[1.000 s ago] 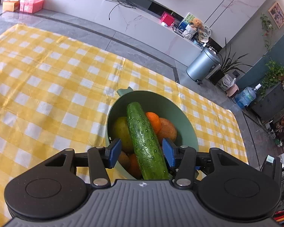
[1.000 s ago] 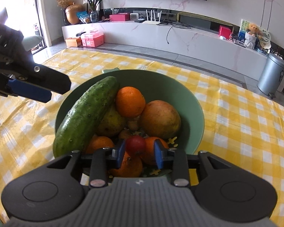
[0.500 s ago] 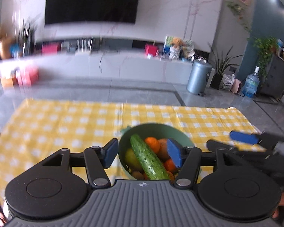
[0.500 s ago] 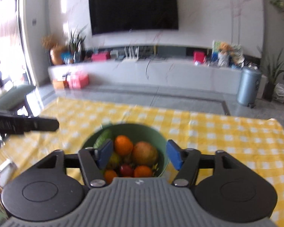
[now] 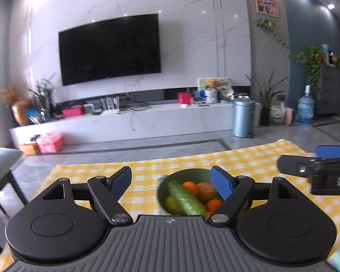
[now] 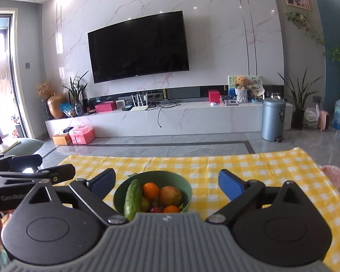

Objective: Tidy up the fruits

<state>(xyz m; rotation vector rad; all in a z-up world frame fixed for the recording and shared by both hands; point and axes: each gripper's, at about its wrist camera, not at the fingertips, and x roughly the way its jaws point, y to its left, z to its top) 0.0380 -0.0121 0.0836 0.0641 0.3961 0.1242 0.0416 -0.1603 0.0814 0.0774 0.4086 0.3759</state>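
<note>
A green bowl (image 6: 184,187) stands on the yellow checked tablecloth (image 6: 260,170). In it lie a cucumber (image 6: 132,198), oranges (image 6: 150,190), a brownish round fruit (image 6: 170,195) and a small red fruit (image 6: 156,209). The bowl (image 5: 183,174) and cucumber (image 5: 185,198) also show in the left wrist view. My left gripper (image 5: 171,181) hovers back from the bowl, jaws opening wide, nothing between them. My right gripper (image 6: 166,182) is likewise pulled back above the table, jaws opening, empty. Each gripper shows at the edge of the other's view.
A green chair (image 6: 25,146) stands left of the table. Beyond the table's far edge lie grey floor, a white TV bench (image 6: 170,117), pink boxes (image 6: 81,136) and a metal bin (image 6: 273,119). A pink object (image 6: 335,176) sits at the table's right edge.
Both grippers let go, opened wide and drew back and up from the bowl. The cucumber and the small red fruit stay in the bowl. Both views now tilt up to the room.
</note>
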